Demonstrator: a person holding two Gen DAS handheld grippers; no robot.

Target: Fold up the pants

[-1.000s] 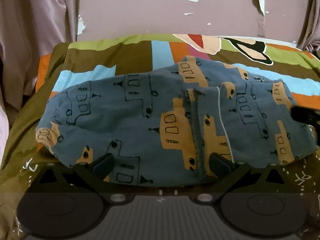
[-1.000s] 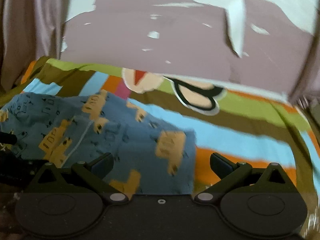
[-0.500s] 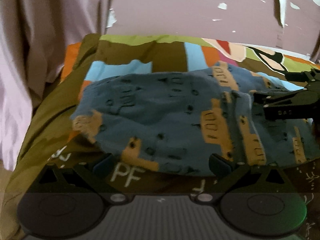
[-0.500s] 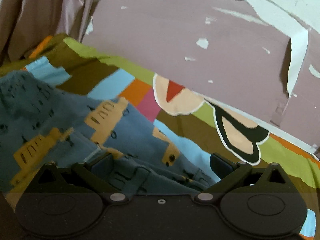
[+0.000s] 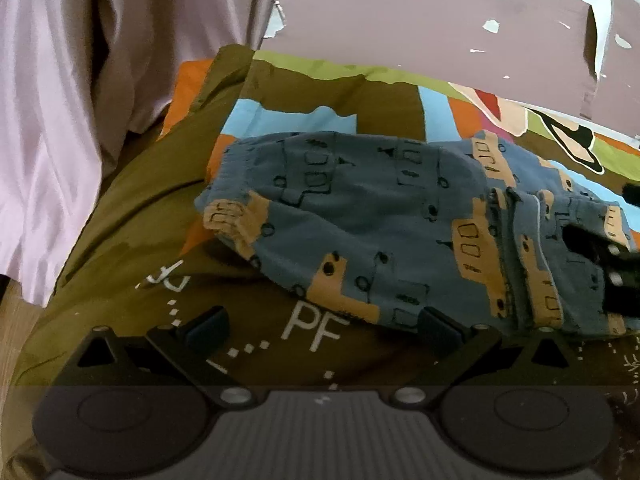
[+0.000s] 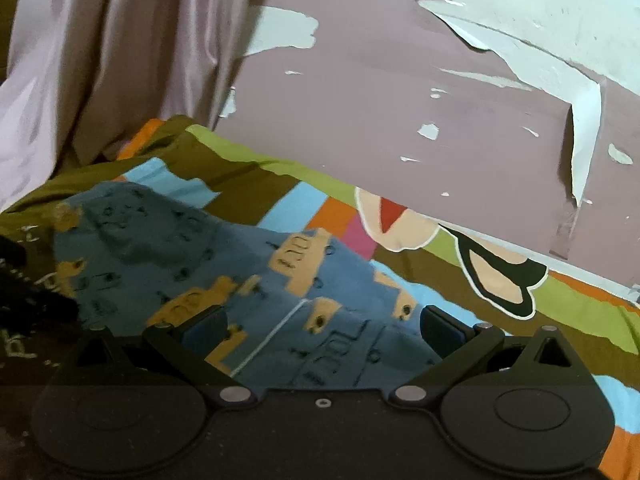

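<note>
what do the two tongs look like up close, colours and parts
Both match. The left tongs have black angular linkage arms with silver pivot pins, triangular cut-outs, dark blue-tinted pads and two round discs on a ribbed grey base. The right tongs have the same black arms, silver pins and bluish pads, but a smooth black base with a small screw at the centre. No cables, sleeves or hands show.
</note>
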